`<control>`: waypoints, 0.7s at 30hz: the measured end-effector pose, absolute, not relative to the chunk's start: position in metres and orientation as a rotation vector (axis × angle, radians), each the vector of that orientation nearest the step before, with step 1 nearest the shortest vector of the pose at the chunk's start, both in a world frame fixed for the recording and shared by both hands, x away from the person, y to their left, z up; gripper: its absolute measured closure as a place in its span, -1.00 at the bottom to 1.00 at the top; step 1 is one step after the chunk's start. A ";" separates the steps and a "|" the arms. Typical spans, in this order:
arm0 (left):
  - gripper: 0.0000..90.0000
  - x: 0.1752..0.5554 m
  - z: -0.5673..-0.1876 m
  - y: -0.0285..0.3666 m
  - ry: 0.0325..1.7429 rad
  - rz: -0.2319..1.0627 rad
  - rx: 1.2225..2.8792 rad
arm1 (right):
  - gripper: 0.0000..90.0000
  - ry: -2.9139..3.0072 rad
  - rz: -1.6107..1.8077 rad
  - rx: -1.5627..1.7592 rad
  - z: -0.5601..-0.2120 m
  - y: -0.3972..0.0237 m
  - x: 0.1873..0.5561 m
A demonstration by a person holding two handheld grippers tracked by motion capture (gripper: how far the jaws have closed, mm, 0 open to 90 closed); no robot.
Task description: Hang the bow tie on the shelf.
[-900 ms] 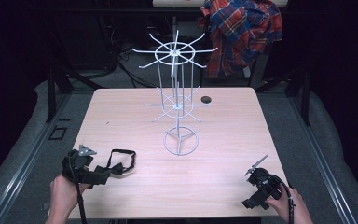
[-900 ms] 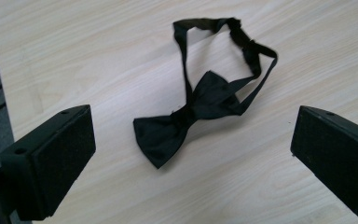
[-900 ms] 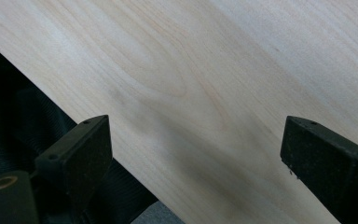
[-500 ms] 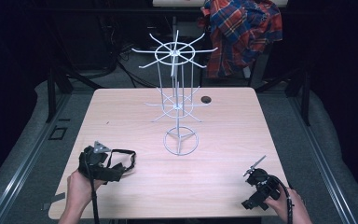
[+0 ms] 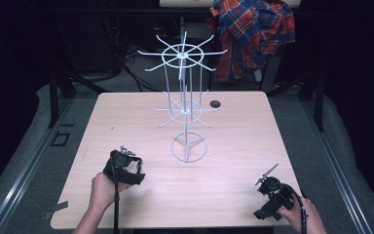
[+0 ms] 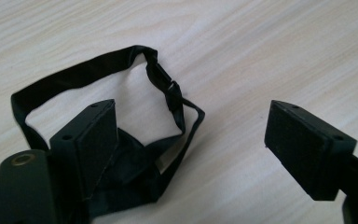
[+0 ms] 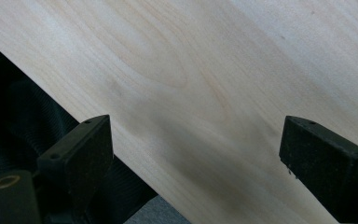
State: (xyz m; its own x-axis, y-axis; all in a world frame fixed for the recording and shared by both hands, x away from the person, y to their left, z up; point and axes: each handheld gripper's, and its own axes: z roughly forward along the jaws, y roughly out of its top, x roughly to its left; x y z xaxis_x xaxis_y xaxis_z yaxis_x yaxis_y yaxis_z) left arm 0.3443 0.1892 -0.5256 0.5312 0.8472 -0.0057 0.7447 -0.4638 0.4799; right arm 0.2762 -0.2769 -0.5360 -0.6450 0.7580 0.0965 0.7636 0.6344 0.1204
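On the table [image 5: 233,146], both the left gripper [image 6: 189,140] and right gripper [image 7: 196,154] gape wide, the left over a black strap [image 6: 88,72]

black strap [image 6: 121,121] partly hidden behind left jaw, plaid shirt [image 5: 253,34] cropped at top

1. In the high view the light falls from above onto the worktop [image 5: 233,146], which is evenly bright, while the surroundings sink into near black.
2. The white wire rack [image 5: 185,102] reads crisply against the dark; its shadow on the wood is faint.
3. The plaid shirt [image 5: 253,29] at the back catches enough light to show colour.
4. The high view is soft and slightly grainy.
5. In the left gripper view the wood grain is sharp and the black strap [image 6: 121,84] casts a soft shadow; the near jaws are dark, with little surface detail.
6. In the right gripper view a broad diffuse shadow crosses the wood between the jaws.
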 end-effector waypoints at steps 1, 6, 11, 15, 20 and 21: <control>-0.33 0.347 -0.528 0.188 1.302 0.326 2.364 | -0.80 -2.812 -0.231 -1.301 -0.536 -0.276 0.276; 0.00 0.356 -0.538 0.188 1.352 0.302 2.383 | -0.79 -2.807 -0.211 -1.301 -0.538 -0.276 0.279; 0.38 0.363 -0.543 0.184 1.369 0.292 2.419 | -0.78 -2.810 -0.195 -1.282 -0.538 -0.276 0.278; 0.63 0.364 -0.551 0.184 1.360 0.250 2.464 | -0.78 -2.803 -0.201 -1.285 -0.540 -0.276 0.279; 0.96 0.363 -0.548 0.187 1.365 0.284 2.438 | -0.77 -2.823 -0.195 -1.278 -0.536 -0.277 0.278; 0.97 0.363 -0.547 0.188 1.364 0.281 2.440 | -0.77 -2.813 -0.222 -1.292 -0.536 -0.277 0.278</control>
State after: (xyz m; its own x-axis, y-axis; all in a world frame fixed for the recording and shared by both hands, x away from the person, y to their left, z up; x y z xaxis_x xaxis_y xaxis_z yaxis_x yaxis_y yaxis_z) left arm 0.3632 0.1880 -0.5474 0.5218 0.8530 0.0111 0.7878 -0.4868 0.3773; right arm 0.2776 -0.2771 -0.5358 -0.6529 0.7515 0.0942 0.7570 0.6434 0.1137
